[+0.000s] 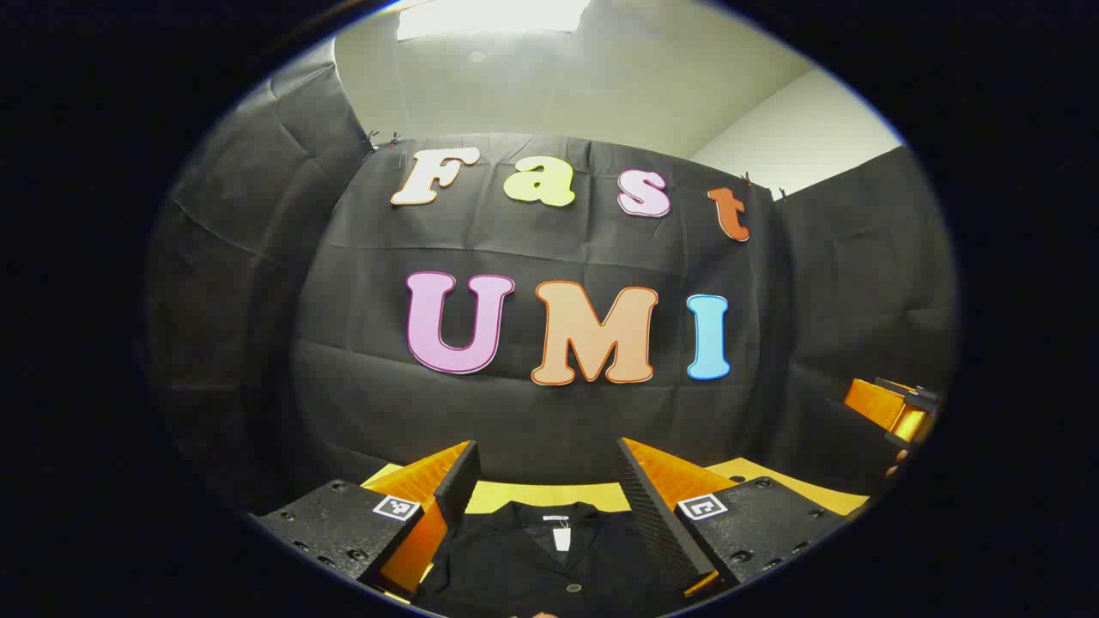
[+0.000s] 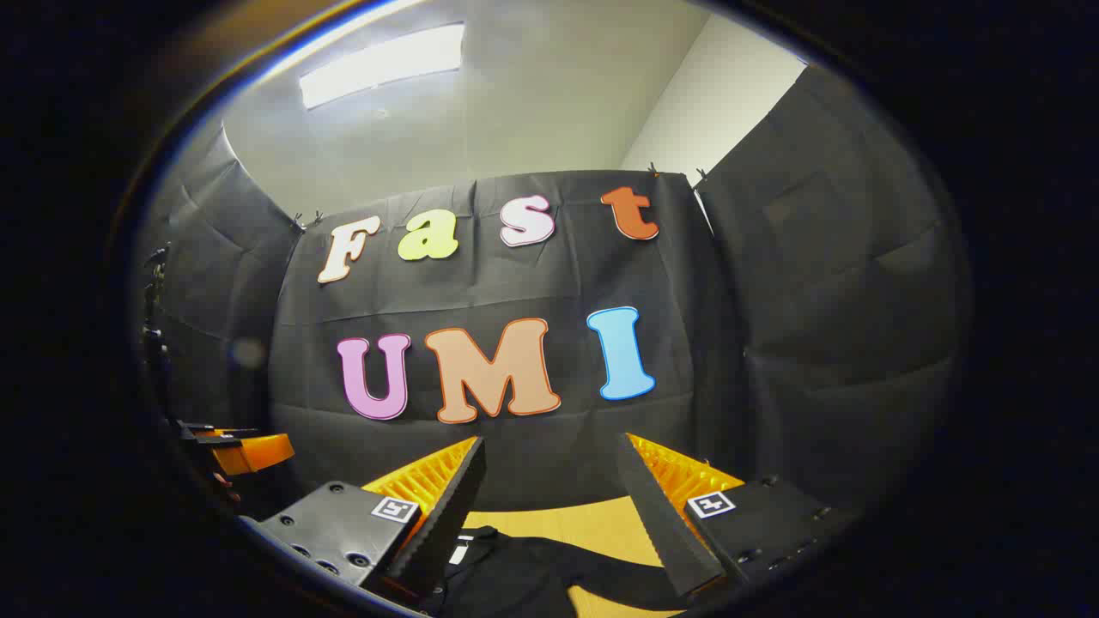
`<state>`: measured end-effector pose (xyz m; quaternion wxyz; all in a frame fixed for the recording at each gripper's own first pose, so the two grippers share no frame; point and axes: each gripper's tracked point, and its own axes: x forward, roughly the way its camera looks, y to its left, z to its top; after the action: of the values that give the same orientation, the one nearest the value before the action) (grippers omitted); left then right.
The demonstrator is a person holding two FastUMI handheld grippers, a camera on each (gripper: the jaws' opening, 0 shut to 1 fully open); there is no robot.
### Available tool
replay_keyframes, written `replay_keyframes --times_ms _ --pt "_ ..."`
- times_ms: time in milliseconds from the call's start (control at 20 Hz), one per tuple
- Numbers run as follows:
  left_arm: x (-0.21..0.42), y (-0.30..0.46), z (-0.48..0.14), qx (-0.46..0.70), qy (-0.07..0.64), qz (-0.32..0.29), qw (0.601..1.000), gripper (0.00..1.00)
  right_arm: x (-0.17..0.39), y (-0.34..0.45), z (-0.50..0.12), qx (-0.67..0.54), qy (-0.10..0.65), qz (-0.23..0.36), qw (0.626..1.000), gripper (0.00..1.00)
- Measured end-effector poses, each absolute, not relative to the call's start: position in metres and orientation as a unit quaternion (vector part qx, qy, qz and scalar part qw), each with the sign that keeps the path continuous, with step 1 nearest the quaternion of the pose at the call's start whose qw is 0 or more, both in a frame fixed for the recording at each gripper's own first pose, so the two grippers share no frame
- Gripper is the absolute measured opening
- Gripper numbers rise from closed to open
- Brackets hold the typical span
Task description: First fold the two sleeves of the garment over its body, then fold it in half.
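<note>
We see a black shirt [image 1: 549, 558] with a white neck label [image 1: 561, 538] at its collar, on a yellow table [image 1: 549, 495]; at twelve o'clock, white ceiling [image 1: 549, 77]. One button [image 1: 573, 588] looks perhaps grey.

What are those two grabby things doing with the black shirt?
A person holds a hand-held gripper in each hand above a black shirt lying on a yellow table. The left hand-held gripper hangs open over the collar. The right hand-held gripper is open too, above a sleeve that lies spread out on the table. Neither touches the shirt, and no fold shows yet.
</note>
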<state>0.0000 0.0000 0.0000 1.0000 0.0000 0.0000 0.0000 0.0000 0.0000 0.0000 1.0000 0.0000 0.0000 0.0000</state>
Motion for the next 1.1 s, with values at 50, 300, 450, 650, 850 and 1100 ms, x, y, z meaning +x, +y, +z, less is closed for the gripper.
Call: replay_keyframes --times_ms 50,300,450,650,850,1100 --pt "-0.001 -0.001 0.001 0.000 -0.002 0.001 1.000 0.92 0.000 0.000 0.001 -0.001 -0.001 0.002 1.000 0.97" --pt "-0.003 -0.001 0.008 0.003 -0.020 0.010 1.000 0.92 0.004 -0.006 0.003 -0.030 -0.002 0.010 0.999 1.00" --pt "-0.003 0.006 0.008 0.001 -0.026 0.024 0.999 0.93 0.006 -0.015 0.012 -0.080 -0.010 0.016 0.997 0.97" --pt "-0.008 0.013 0.016 0.023 -0.034 0.027 0.999 0.93 0.011 -0.025 0.024 -0.075 -0.019 0.013 0.997 0.95" --pt "-0.012 0.015 0.019 0.025 -0.034 0.029 0.999 0.93 0.016 -0.031 0.019 -0.065 -0.002 0.011 0.998 0.97" --pt "-0.015 0.011 0.018 0.025 -0.028 0.028 0.999 0.93 0.016 -0.056 0.023 -0.072 -0.003 -0.009 0.997 0.98"
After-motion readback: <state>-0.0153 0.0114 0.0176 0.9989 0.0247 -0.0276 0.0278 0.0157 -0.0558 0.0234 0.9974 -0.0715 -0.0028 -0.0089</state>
